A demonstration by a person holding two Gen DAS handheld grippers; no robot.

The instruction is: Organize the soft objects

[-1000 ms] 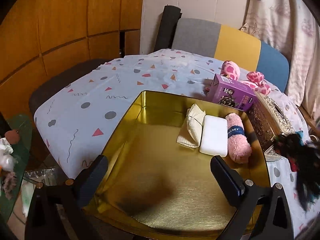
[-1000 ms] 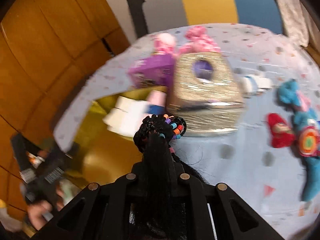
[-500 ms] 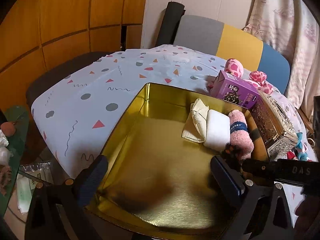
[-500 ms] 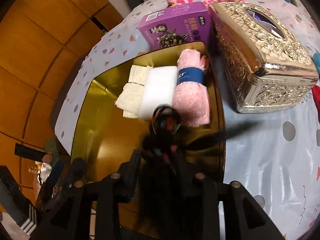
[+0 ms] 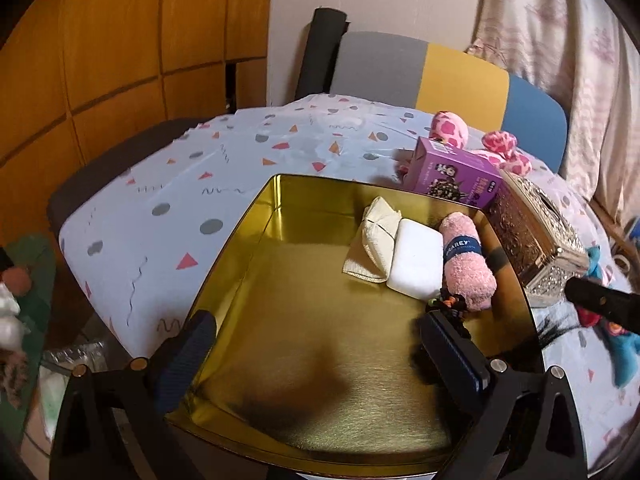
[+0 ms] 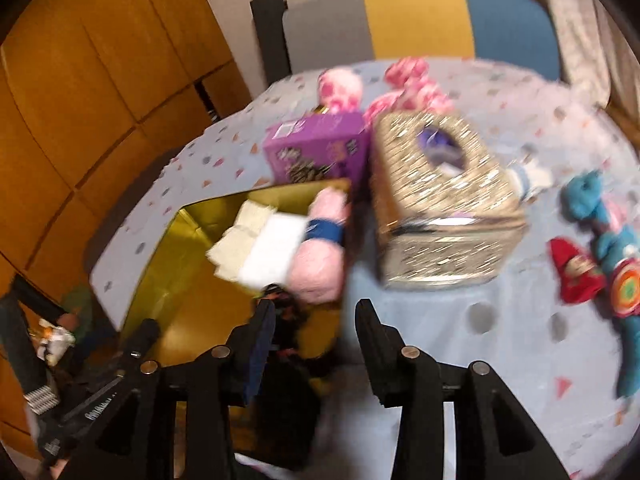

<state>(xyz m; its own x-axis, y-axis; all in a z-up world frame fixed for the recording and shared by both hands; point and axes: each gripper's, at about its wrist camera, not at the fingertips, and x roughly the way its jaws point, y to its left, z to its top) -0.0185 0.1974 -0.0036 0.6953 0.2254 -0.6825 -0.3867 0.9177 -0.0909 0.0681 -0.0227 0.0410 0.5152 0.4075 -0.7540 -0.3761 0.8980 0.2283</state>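
Note:
A gold tin box [image 5: 304,364] holds a cream cloth [image 5: 376,236], a white pad [image 5: 416,258] and a pink rolled towel [image 5: 466,264]. A black hairpiece with coloured beads [image 5: 450,306] lies in the box by the towel's near end. It also shows blurred in the right wrist view [image 6: 286,320], just past the fingertips. My left gripper [image 5: 316,352] is open and empty over the box's near edge. My right gripper [image 6: 316,324] is open and empty above the box's right edge [image 6: 256,196].
A purple carton [image 5: 452,178] and a glittery gold tissue box [image 6: 440,204] stand beside the tin. Pink spotted plush [image 6: 400,88] lies behind them. A red toy [image 6: 576,272], a teal plush [image 6: 612,236] and a small white roll [image 6: 528,176] lie at right.
The right gripper carried the black hairpiece over the tin, opened and let it go in the box, then pulled back. The left gripper stayed nearly still.

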